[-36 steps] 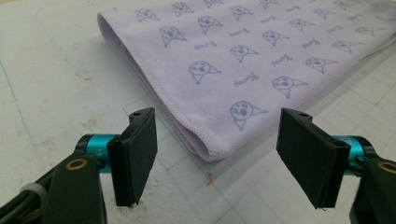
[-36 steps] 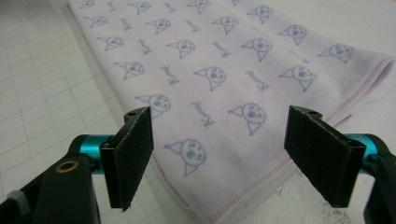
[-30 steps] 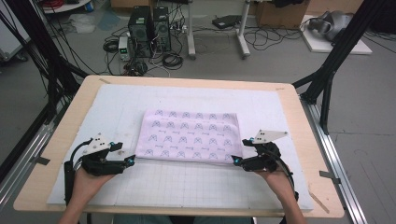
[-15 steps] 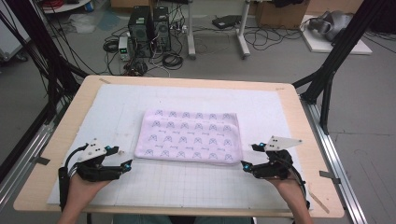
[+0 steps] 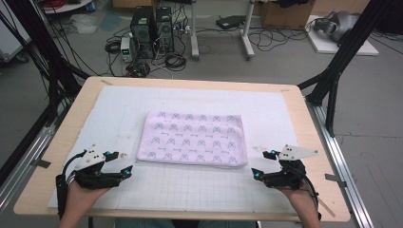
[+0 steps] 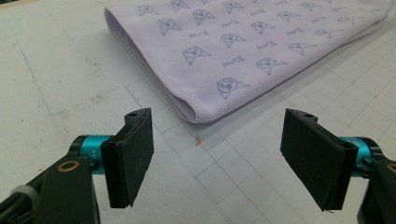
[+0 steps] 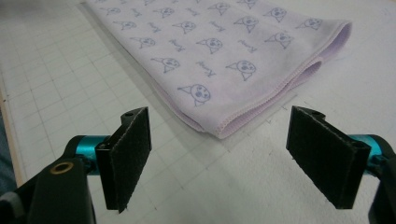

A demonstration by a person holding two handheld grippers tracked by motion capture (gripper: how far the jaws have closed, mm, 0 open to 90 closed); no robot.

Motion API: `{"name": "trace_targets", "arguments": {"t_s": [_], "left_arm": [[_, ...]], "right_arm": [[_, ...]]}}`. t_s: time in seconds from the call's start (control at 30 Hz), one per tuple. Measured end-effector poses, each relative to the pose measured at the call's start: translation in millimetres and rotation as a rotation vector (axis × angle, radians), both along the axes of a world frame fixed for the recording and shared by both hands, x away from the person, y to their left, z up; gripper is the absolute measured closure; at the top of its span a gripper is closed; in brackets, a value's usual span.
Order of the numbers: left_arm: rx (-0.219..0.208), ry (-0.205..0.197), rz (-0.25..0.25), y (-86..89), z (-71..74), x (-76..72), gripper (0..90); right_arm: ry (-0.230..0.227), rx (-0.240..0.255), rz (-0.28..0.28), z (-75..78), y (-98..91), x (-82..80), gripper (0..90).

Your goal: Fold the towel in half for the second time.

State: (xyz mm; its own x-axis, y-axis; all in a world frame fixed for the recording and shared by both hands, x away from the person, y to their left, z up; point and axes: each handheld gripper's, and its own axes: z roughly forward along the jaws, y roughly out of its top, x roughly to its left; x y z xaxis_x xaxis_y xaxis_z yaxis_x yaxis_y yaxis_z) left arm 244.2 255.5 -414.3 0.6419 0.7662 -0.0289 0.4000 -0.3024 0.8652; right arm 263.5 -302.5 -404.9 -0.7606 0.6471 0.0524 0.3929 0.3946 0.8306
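Table (image 5: 304,109) of pale wood carries a white gridded mat (image 5: 199,190) over most of its top, and we see a folded lilac towel (image 5: 192,139) lying flat near the middle of that mat. The towel is printed with small blue dog faces and bones, and its long side runs across the table. In the left gripper view its folded near corner (image 6: 194,114) points toward us, the layers showing at the hemmed edge; in the right gripper view the other near corner (image 7: 219,130) does the same.

We hold the left tool (image 5: 124,166) near the front left of the mat, just off the towel's near left corner and apart from it. Its two black pads (image 6: 133,156) stand wide apart with only bare mat between them, so it grips nothing.

We hold the right tool (image 5: 263,164) near the front right, just beyond the towel's near right corner, not touching it. Its pads (image 7: 128,156) are likewise spread wide with nothing between them.

Smallest, a reddish speck (image 6: 198,139) sits on the mat just ahead of the left tool.
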Motion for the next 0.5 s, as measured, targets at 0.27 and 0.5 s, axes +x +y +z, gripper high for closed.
{"name": "trace_targets", "arguments": {"t_s": [0.27,0.5], "left_arm": [[0.000,-0.007,0.003,1.4,0.2,-5.4,26.1],[0.004,-0.014,0.005,1.6,0.2,-8.1,26.2]], "right_arm": [[0.006,0.003,-0.010,-5.8,-3.4,-5.1,21.3],[0.004,0.006,-0.015,-7.1,-3.5,-6.5,21.3]]}}
